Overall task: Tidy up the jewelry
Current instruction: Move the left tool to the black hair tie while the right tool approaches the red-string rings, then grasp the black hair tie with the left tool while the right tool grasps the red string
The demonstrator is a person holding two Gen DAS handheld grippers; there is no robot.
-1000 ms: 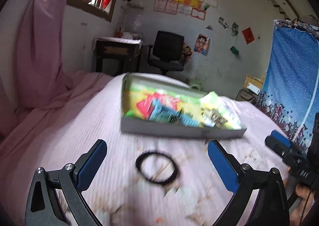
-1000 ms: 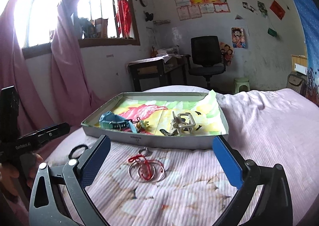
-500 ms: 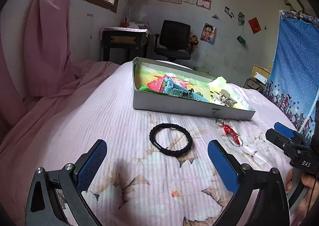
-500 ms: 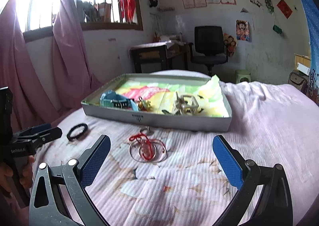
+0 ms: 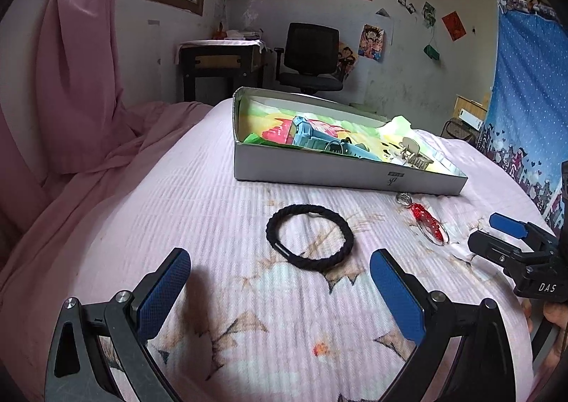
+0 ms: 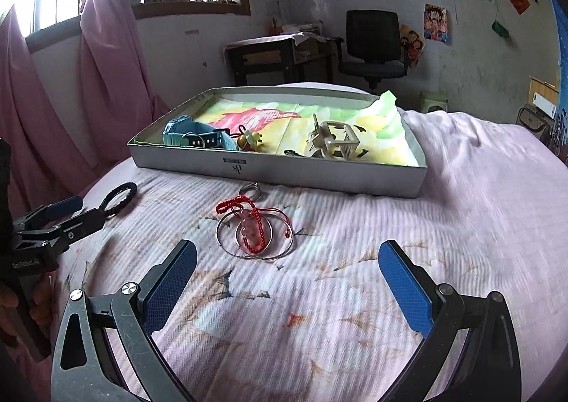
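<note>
Lower wide-apart left tongs (image 5: pixel 278 290) straddling one side of black braided hair-tie ring (image 5: pixel 309 237); keep right tongs (image 6: pixel 287 283) apart.

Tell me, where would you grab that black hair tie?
Probably the near arc of the hair tie, coming down from above with the left gripper. It lies flat on the bedspread as an open loop, so one finger can drop inside the ring and one outside, pinching the cord.

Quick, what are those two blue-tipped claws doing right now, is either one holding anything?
Left gripper: jaws open, empty, hovering near the black hair tie.
Right gripper: jaws open, empty, near the red string bracelet.
</note>
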